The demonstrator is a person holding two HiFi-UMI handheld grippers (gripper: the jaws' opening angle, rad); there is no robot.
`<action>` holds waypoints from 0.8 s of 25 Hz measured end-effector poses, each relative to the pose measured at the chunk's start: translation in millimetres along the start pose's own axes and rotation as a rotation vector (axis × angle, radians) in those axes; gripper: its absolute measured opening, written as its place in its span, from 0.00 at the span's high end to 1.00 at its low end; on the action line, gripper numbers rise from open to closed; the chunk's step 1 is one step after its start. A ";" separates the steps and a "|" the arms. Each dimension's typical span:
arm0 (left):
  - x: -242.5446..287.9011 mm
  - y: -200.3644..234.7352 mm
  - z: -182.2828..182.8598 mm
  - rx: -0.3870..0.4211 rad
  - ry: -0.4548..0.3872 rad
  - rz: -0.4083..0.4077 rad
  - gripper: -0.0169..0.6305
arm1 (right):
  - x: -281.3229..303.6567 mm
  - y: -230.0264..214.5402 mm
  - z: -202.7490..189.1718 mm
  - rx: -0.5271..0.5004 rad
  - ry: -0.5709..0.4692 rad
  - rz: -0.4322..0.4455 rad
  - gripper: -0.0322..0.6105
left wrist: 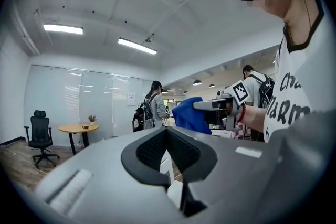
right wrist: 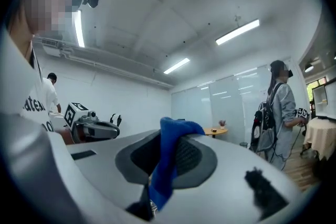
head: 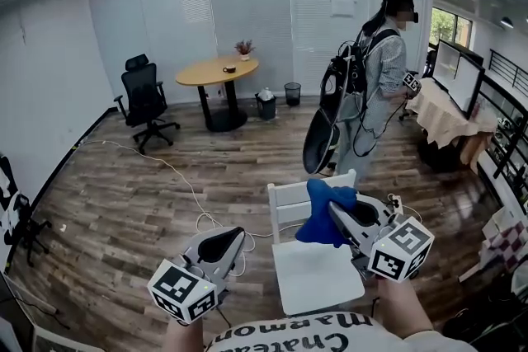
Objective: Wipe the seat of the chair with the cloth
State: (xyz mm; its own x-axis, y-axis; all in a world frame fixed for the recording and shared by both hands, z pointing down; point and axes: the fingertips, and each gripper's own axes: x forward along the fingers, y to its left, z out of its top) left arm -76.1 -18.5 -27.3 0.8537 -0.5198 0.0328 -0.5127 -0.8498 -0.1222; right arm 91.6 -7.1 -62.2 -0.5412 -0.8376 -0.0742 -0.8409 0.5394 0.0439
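A white chair (head: 317,274) stands just in front of me, its seat bare and its backrest (head: 287,204) on the far side. My right gripper (head: 337,217) hangs over the seat's far edge, shut on a blue cloth (head: 325,215) that droops from its tip. The right gripper view shows the cloth (right wrist: 167,161) pinched between the jaws and draped over them. My left gripper (head: 233,240) is held to the left of the chair, shut with nothing in it. In the left gripper view the cloth (left wrist: 189,114) and the right gripper (left wrist: 211,105) show beyond its closed jaws.
A person with a backpack (head: 376,68) stands behind the chair. A round wooden table (head: 216,72), a black office chair (head: 145,100) and a bin (head: 292,93) are at the back. A cable (head: 183,179) runs across the wood floor. Desks with monitors (head: 455,75) line the right.
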 end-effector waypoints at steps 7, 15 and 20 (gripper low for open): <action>-15.3 -1.9 3.2 0.003 -0.008 0.039 0.96 | -5.8 -3.2 1.9 -0.052 0.010 -0.028 0.87; -35.4 10.7 7.4 -0.009 -0.013 0.100 0.96 | 3.1 1.6 11.6 -0.092 0.009 -0.020 0.87; -37.9 11.7 9.5 -0.002 -0.004 0.112 0.96 | 4.1 1.7 16.2 -0.044 -0.009 0.005 0.87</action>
State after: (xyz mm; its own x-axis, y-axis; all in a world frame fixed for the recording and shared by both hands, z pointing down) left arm -113.6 -7.9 -39.4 0.7913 -0.6113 0.0151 -0.6053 -0.7865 -0.1230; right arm 87.9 -8.3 -78.6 -0.5453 -0.8341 -0.0825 -0.8377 0.5390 0.0877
